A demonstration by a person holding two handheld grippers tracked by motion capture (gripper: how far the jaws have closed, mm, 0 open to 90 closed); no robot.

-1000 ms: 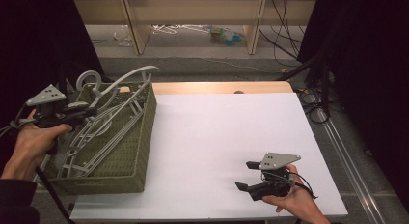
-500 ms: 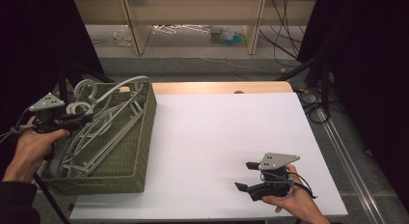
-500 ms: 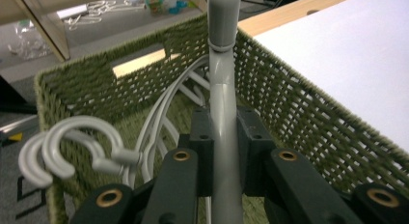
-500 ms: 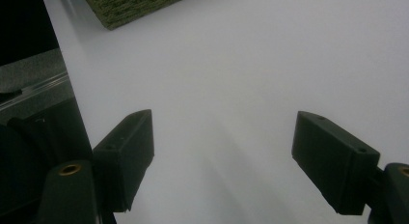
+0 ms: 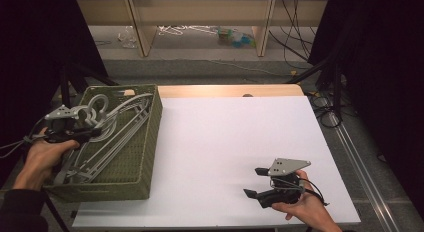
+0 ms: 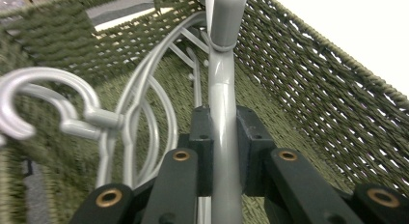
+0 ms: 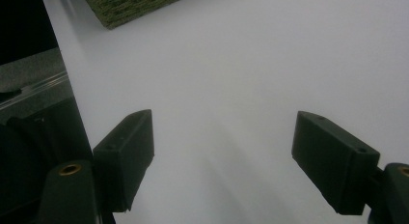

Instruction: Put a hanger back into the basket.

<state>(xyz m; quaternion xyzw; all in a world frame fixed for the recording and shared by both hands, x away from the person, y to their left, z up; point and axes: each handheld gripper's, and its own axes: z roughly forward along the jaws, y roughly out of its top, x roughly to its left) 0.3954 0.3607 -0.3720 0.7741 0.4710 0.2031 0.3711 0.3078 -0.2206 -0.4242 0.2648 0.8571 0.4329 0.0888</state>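
Note:
A green woven basket [image 5: 149,137] stands on the left of the white table [image 5: 235,142] and holds several grey plastic hangers [image 5: 112,137]. My left gripper [image 5: 92,133] is over the basket's left side, shut on the bar of one grey hanger [image 6: 224,122]; its two black pads press the bar from both sides. That hanger lies low in the basket, its hook [image 5: 97,106] near the far left corner. In the left gripper view another hook [image 6: 46,105] curls at the left. My right gripper [image 5: 256,182] rests near the table's front right, open, nothing between its fingers [image 7: 128,154].
Basket walls [image 6: 308,89] rise close around the held hanger. Beyond the table's far edge is a floor with cables, a wooden shelf frame [image 5: 200,22] and loose hangers [image 5: 185,29]. Dark curtains stand at both sides. White tabletop [image 7: 241,64] lies ahead of the right gripper.
My left gripper has come down with the grey hanger, which has sunk from above the basket's rim into the basket. The right gripper has not moved.

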